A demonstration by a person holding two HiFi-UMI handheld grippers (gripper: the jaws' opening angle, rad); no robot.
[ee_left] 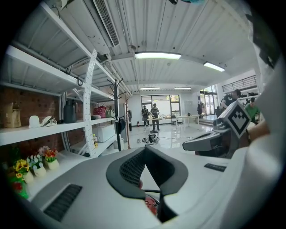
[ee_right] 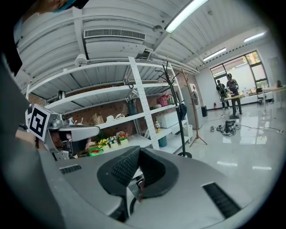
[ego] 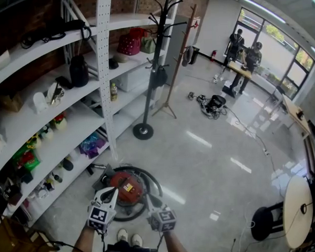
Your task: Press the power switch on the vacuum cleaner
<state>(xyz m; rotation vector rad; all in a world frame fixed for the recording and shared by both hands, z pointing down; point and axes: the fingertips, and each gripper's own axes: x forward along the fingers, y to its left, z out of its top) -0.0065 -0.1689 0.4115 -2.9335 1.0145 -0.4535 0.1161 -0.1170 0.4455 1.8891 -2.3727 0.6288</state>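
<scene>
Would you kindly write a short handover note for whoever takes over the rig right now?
Left gripper: jaws together, empty, above the vacuum cleaner.
Right gripper: jaws together, empty, above its near edge.
Vacuum cleaner: on the floor beside the shelves, in front of the person's feet.
Done: both grippers are positioned over it.
Left: press the power switch. I cannot pick out the switch or see any contact yet.

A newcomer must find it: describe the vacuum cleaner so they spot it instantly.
Start at the tall white shelving on the left. On the floor beside its near end sits the vacuum cleaner, the only round red body, ringed by a black hose.
</scene>
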